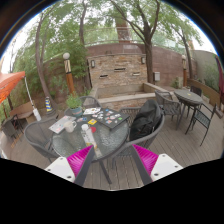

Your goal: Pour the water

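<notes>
Gripper view — gripper spread wide, pinching nothing, pink pads apart; just beyond, a cluttered patio table with chairs — stone fireplace farther back.

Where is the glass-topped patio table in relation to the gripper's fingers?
In the gripper view, the patio table stands beyond the open gripper, slightly left of centre, ringed by dark chairs, before the stone fireplace.
</notes>
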### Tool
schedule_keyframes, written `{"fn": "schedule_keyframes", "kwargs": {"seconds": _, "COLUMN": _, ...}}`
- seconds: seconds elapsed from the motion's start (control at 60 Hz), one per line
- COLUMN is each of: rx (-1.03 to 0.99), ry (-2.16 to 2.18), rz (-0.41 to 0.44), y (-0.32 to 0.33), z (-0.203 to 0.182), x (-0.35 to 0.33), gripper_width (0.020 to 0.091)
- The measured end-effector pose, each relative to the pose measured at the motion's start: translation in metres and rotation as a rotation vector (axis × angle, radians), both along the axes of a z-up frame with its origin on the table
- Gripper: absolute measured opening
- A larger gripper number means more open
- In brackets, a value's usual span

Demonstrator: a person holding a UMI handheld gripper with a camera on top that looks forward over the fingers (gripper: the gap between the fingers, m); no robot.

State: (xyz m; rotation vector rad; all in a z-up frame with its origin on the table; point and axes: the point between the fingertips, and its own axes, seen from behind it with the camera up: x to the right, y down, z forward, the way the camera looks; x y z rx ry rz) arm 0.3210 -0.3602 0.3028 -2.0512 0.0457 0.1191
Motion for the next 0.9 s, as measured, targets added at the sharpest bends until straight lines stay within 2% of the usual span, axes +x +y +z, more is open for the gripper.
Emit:
{"fn": "schedule_keyframes", "kwargs": {"seconds": 0.15, "rx": -0.004, "ry": -0.012, "rz": -0.046, "y": -0.003, "z": -0.003, "x": -0.005, "gripper_width": 0.0831}}
{"fn": "schedule_keyframes", "kwargs": {"seconds": 0.283, "rx": -0.022, "ry": -0.002, "rz": -0.062, "y": -0.004, "z": -0.007, "x": -0.069, "gripper_width": 0.0832}}
{"fn": "schedule_keyframes", "kwargs": {"seconds": 0.5, "rx": 0.034, "ry": -0.057, "rz": -0.058, "y": 0.023, "z": -0.050, "x": -0.126, "gripper_width": 0.0834}}
{"fn": "schedule_keyframes", "kwargs": {"seconds": 0.633, "rx": 0.093, "ry": -0.044, "rz": -0.029, "y": 0.076, "z": -0.099, "x": -0.166, "gripper_width": 0.0834}}
{"fn": "schedule_keyframes", "kwargs": {"seconds": 0.817, "rx": 0.184, "ry": -0.007, "rz": -0.077, "y": 0.187, "z": -0.166, "x": -0.183, "gripper_width": 0.0821}}
{"fn": "schedule_keyframes", "kwargs": {"seconds": 0.9, "rx": 0.221, "ry": -0.063, "rz": -0.070, "y": 0.230, "z": -0.191, "x": -0.182, "gripper_width": 0.0819}}
